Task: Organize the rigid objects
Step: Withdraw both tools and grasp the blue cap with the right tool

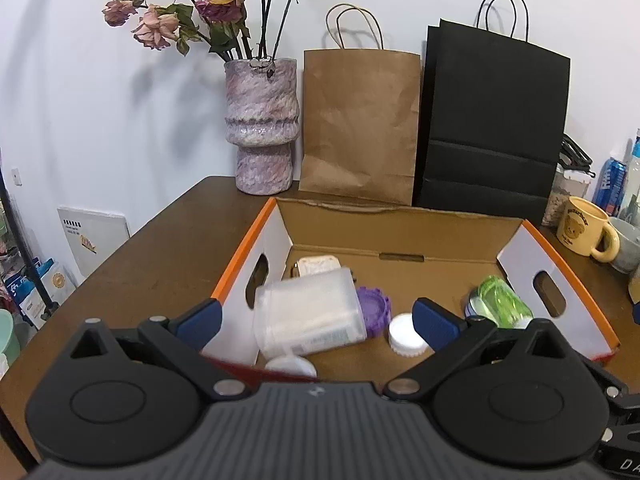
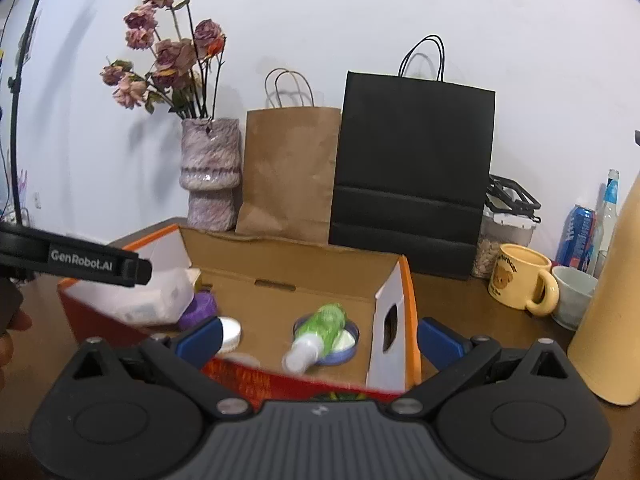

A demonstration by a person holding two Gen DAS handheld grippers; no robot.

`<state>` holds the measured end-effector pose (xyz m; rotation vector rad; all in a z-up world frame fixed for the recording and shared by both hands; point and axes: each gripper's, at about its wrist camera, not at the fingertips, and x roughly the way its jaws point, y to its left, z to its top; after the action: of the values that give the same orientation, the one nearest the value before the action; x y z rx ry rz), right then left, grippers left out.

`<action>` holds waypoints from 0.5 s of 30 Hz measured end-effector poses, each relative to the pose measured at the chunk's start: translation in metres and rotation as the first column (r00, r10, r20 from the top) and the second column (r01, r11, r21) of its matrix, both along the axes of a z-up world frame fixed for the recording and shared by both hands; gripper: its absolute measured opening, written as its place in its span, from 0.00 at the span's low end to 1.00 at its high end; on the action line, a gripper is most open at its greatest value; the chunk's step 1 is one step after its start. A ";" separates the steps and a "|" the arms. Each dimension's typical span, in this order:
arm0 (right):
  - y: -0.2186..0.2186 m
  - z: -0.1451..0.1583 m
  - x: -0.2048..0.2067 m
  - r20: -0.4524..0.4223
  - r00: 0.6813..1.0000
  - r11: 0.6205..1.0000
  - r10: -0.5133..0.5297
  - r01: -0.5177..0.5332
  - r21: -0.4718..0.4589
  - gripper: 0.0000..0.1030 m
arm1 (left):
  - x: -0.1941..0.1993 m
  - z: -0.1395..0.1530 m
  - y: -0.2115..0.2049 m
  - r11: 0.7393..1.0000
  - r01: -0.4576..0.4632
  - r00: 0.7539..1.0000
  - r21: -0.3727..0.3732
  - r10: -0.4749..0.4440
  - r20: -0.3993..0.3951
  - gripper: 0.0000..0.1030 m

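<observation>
Cardboard box (image 1: 400,236) on the worktop (image 1: 160,256) holds the clear plastic jar (image 1: 310,314), tipped at nine o'clock. My left gripper (image 1: 316,316) and right gripper (image 2: 320,336) have fingers spread, empty. I'd straddle the jar squarely before closing, avoiding the green bottle (image 2: 324,324).

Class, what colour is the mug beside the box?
Pale yellow mug with a bear print; clearest in the right wrist view.
</observation>
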<state>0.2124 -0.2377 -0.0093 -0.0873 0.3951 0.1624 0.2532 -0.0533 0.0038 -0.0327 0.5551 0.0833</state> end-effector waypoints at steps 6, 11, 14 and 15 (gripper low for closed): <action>-0.005 -0.009 -0.020 -0.038 0.999 1.000 0.010 -0.011 -0.015 1.00 | -0.021 -0.008 -0.003 1.000 0.013 1.000 0.009 -0.012 -0.021 1.00; -0.008 -0.019 -0.032 -0.081 0.996 0.999 0.027 -0.029 -0.031 1.00 | -0.036 -0.014 -0.003 1.000 0.017 0.999 0.009 -0.017 -0.035 1.00; -0.009 -0.027 -0.036 -0.112 0.993 0.998 0.035 -0.041 -0.045 1.00 | -0.044 -0.018 -0.003 1.000 0.016 0.999 0.008 -0.016 -0.050 1.00; -0.010 -0.029 -0.037 -0.122 0.992 0.998 0.039 -0.045 -0.045 1.00 | -0.046 -0.020 -0.003 1.000 0.015 0.998 0.007 -0.015 -0.055 1.00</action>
<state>0.1758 -0.2473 -0.0381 -0.1328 0.5184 0.2004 0.2075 -0.0565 -0.0163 -0.0192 0.6098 0.0716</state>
